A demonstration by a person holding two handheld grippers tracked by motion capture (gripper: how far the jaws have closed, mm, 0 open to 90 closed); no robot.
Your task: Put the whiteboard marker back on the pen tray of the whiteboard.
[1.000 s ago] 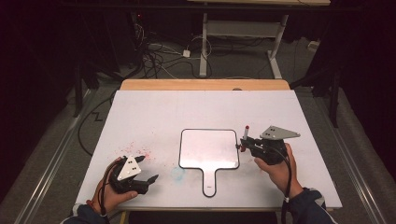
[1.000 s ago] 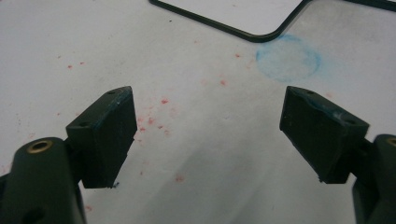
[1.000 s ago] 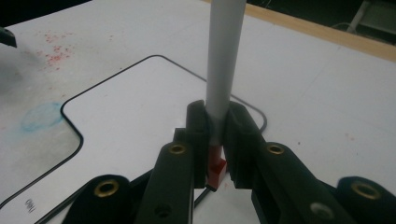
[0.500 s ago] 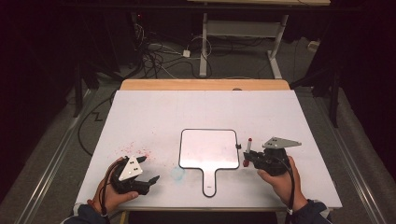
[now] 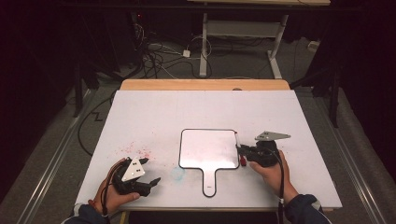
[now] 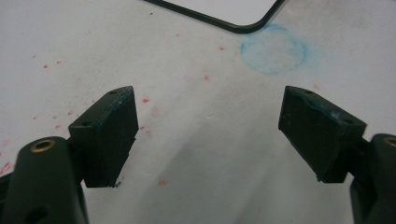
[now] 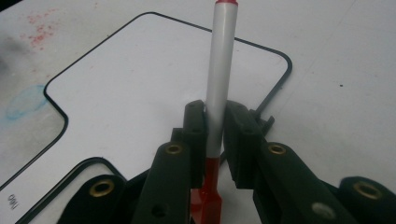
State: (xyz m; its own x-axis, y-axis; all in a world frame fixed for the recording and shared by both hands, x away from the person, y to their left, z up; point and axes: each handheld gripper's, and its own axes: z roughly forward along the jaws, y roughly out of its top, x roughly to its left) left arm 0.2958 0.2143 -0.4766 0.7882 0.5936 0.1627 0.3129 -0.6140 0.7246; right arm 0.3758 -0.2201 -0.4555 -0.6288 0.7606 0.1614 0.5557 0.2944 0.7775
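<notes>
A white marker with a red cap and red tail (image 7: 219,79) is clamped between the two black jaws of the right gripper (image 7: 214,126), which press against its barrel from both sides; the red cap end points away from the hand and the red tail end sits back between the jaw arms. In the high view the marker (image 5: 239,150) lies just at the right edge of a small whiteboard (image 5: 208,149), a white paddle-shaped board with a thin black rim and a short handle that points toward the person. The right gripper (image 5: 243,151) is held low beside that edge by the person's right hand (image 5: 273,172), with a grey three-cornered plate on top and a cable trailing back along the dark sleeve. The whiteboard (image 7: 140,88) looks blank in the right gripper view. It lies flat near the middle of a white table (image 5: 187,112). Just beside the board's near left corner is a faint blue smudge (image 5: 177,174), seen in the left gripper view as a rough blue ring (image 6: 274,49). Further left, red specks (image 5: 135,150) are scattered on the table top. The left gripper (image 5: 148,175) rests near the table's front left corner in the person's left hand (image 5: 109,198), well apart from the board. Its jaws (image 6: 205,135) are spread wide with nothing between them, above bare table.
</notes>
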